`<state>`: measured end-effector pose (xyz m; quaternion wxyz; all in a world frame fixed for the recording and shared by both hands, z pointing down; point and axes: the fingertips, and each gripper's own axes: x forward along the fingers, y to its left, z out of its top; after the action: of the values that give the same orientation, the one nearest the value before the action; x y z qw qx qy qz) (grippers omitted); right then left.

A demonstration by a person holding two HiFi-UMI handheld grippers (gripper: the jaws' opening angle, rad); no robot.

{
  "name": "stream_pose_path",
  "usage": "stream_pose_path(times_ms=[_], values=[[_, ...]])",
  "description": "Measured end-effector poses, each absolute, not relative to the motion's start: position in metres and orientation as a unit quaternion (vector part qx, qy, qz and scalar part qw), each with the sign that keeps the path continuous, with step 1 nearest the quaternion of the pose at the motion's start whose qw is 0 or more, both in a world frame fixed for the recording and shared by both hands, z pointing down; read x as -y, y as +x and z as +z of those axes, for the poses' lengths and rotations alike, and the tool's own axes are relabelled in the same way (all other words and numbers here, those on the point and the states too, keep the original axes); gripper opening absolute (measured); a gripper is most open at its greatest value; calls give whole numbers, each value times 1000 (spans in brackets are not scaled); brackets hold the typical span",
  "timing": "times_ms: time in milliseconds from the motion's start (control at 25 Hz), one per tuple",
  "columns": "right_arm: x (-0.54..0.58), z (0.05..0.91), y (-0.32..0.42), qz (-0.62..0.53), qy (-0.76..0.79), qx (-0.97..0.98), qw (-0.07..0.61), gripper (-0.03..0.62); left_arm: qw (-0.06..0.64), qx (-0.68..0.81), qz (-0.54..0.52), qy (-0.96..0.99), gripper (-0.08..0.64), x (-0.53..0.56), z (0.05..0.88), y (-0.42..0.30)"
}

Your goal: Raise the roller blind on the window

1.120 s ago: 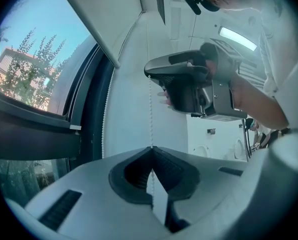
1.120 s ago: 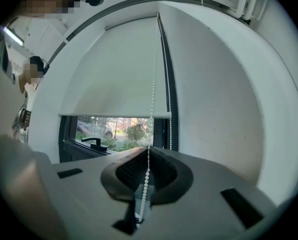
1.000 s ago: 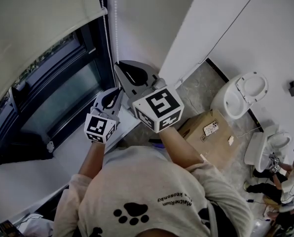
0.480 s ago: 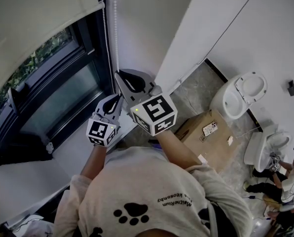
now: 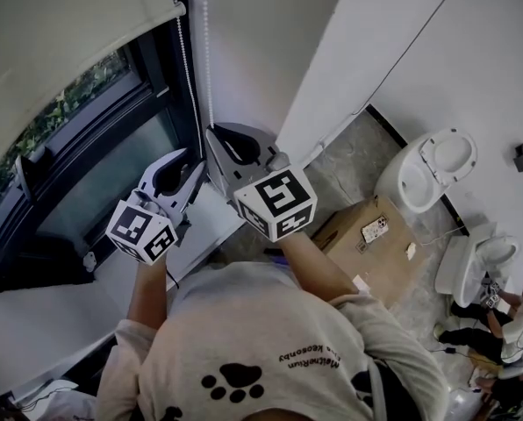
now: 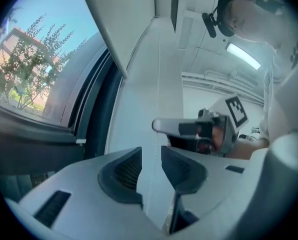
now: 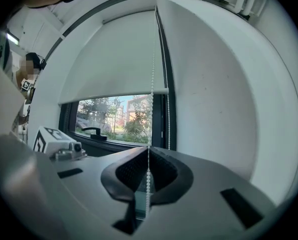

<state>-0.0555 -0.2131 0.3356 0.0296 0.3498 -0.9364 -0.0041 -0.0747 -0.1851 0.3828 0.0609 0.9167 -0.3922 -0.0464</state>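
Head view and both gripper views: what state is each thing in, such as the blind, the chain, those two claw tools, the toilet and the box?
roller blind: partly down, the lower glass uncovered.
bead chain: hanging, one strand clamped.
right gripper: shut on the bead chain.
left gripper: jaws opening; a chain strand seems to run loose between them.
toilet: lid up.
cardboard box: closed.

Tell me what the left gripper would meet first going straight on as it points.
Probably the right gripper, shut on the bead chain just ahead; depth is unclear. The left gripper is opening, that chain between its jaws.
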Motion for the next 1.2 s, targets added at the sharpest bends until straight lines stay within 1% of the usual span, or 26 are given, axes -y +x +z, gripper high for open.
stream_pose_path(times_ms=[120,240,400,640,800,920,1080,1200], values=[[213,336,-56,-4,350,936,28,12,57,381,-66,921,127,187,344,-81],[213,337,-58,-3,349,937,28,12,33,374,-70,924,121,189,309,-81],[213,337,-60,-4,349,937,27,12,6,372,-65,926,104,198,276,-75],[212,337,-63,-6,346,938,27,12,-37,369,-61,927,98,210,234,-61],[211,337,-65,-6,346,938,28,12,-56,377,-50,923,75,219,220,-55],[210,339,-66,-7,344,938,31,12,-72,385,-40,919,23,220,218,-54],[211,338,-65,-11,346,938,30,12,-79,380,-39,921,8,218,217,-53],[212,338,-66,-16,348,937,31,12,-66,375,-51,923,8,218,218,-55]])
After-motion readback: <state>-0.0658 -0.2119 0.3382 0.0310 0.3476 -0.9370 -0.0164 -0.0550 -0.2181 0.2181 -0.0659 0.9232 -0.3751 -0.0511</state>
